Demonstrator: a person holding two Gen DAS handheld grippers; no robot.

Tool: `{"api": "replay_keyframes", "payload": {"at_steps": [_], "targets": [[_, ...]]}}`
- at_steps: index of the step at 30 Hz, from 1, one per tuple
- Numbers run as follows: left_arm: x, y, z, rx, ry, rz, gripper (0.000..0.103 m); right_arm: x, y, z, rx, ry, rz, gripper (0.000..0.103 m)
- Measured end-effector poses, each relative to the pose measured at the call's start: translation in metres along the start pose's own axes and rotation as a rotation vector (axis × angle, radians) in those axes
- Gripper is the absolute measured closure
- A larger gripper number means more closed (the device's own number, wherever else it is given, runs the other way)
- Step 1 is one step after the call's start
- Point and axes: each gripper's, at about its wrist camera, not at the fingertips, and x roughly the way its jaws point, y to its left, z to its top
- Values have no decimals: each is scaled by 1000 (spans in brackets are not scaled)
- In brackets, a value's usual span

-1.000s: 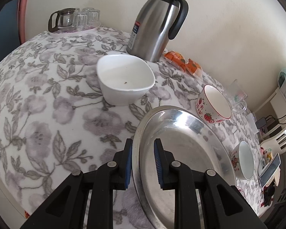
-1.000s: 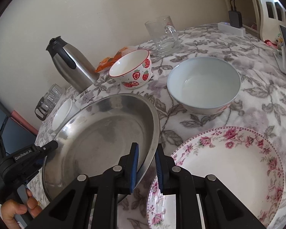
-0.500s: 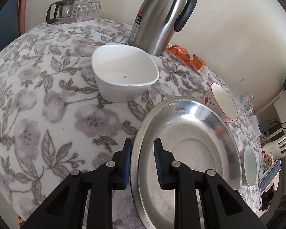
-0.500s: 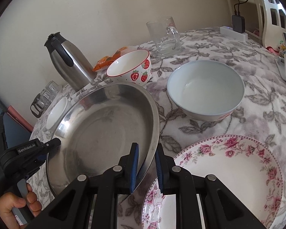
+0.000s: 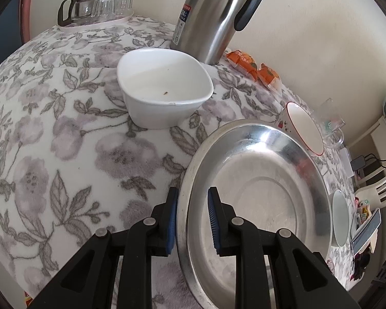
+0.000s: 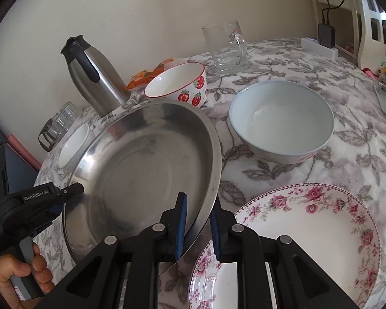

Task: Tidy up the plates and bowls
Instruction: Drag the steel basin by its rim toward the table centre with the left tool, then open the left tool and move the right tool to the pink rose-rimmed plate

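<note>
Black grippers (image 5: 192,219), blue jaw pads, silver screws, "GenRobot.AI" marking.

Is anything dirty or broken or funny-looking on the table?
Yes. The white dish has a small brown speck inside, and its near rim looks slightly chipped. The steel plate sits tilted, pinched at opposite edges by the left hand-held gripper and right hand-held gripper, its edge over the flowered plate.

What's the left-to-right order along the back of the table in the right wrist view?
Glass cups → steel flask → orange snack packets → strawberry bowl → glass mug → power strip.
</note>
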Motion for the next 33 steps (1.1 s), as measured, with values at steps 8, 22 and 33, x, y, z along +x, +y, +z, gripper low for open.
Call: {"api": "replay_keyframes", "payload": {"at_steps": [8,22,33], "targets": [[-3,0,2,-6,6,-6,78,0,0,-1,2,12,-6,84],[-16,3,3,-11,8,41,60,-8,-9,1,47,20,-12,64],[-12,1,1,23,49,147,34,-10,-4,1,28,11,-32,30]]}}
